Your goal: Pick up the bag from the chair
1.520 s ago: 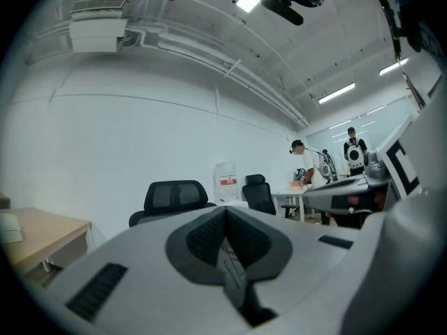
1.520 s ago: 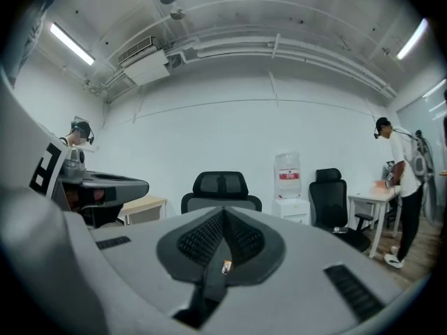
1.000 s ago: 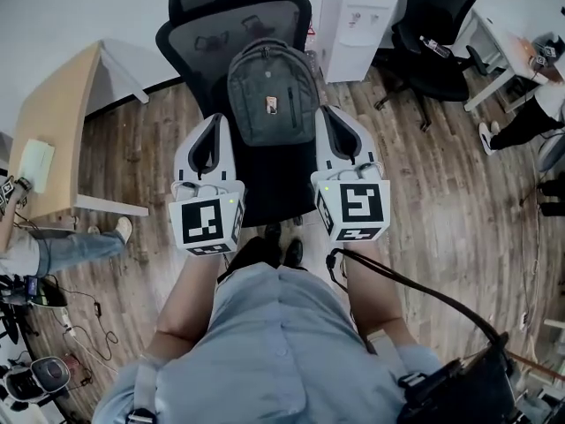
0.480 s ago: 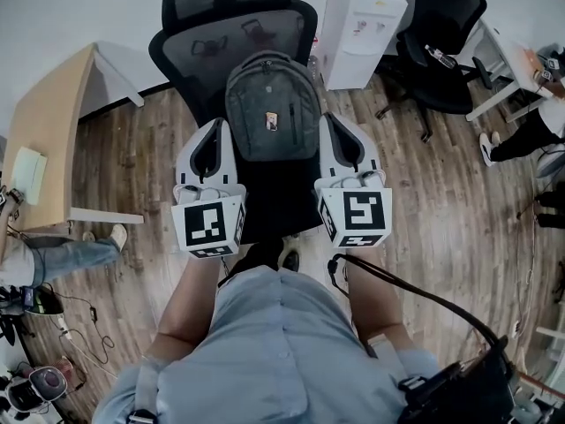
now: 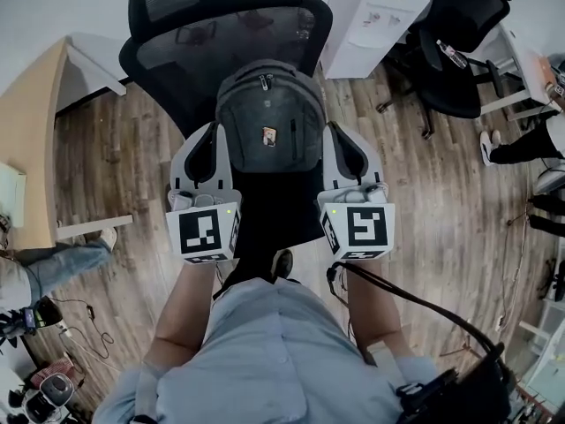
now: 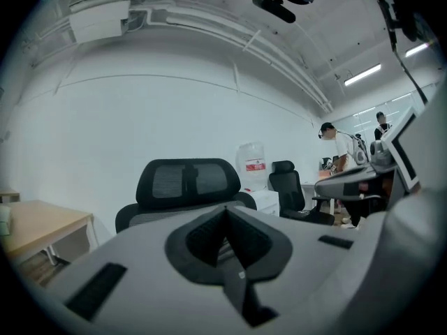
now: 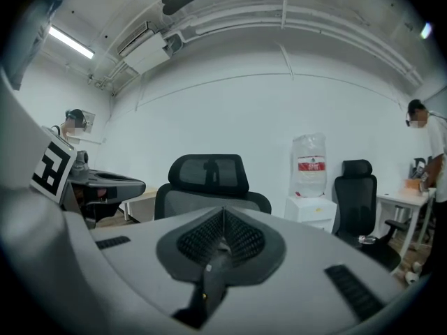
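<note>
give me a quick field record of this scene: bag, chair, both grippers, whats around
bag: grey backpack, upright on the seat, leaning on the backrest
chair: black mesh office chair on a wood floor
left gripper: shut, empty, beside the bag on the person's left
right gripper: shut, empty, beside the bag on the person's right
contact: neither gripper grips the bag; whether they touch it cannot be told
nearby: white water dispenser right of the chair; wooden desk at left
</note>
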{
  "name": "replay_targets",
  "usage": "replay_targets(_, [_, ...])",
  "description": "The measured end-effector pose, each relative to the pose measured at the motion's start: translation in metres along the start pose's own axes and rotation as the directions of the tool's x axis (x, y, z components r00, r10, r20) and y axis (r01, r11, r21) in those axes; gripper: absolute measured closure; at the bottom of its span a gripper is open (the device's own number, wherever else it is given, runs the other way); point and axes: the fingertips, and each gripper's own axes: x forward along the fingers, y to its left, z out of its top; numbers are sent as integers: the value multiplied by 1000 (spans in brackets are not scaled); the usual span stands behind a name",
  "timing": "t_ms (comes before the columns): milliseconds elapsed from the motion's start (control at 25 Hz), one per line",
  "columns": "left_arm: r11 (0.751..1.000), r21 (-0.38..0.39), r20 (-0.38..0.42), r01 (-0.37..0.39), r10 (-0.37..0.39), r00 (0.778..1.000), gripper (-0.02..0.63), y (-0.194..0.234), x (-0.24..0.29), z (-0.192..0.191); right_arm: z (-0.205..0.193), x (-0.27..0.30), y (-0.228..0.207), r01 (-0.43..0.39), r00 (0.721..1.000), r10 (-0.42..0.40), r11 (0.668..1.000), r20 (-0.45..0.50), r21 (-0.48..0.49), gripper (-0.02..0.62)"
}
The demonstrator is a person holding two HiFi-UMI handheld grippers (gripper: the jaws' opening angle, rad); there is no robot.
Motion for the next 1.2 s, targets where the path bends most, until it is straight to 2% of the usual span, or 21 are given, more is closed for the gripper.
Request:
replay_targets(240, [999,-21,-30,38,-38,999,606,17,39,-14,-11,41,-10,15,999,-15,1000,-44,8,594])
replay_targets(520, [998,-10,-49,57,-58,997,606,21,54,-19,-21,59,-13,3,997,-1,1000,-71,22,592])
replay_targets(720, [999,-6,-92,50,-50,995,606,19,64,-51,-44,71,-16,-36,995,39,999,-93,30,591])
replay_targets(840, [997,-22,-114,79,-81,990,603,13,73,-67,-61,79,-16,-79,988,83,996,-127,37,576])
replay_targets(920, [992,-38,-122,120,-123,985,447,4,85,-81,-76,87,-19,-103,983,108,994,-148,36,493])
replay_targets(1200, [983,-58,-177,175,-183,967,260,-4,104,-119,-112,98,-21,-151,967,156,988,-203,37,333])
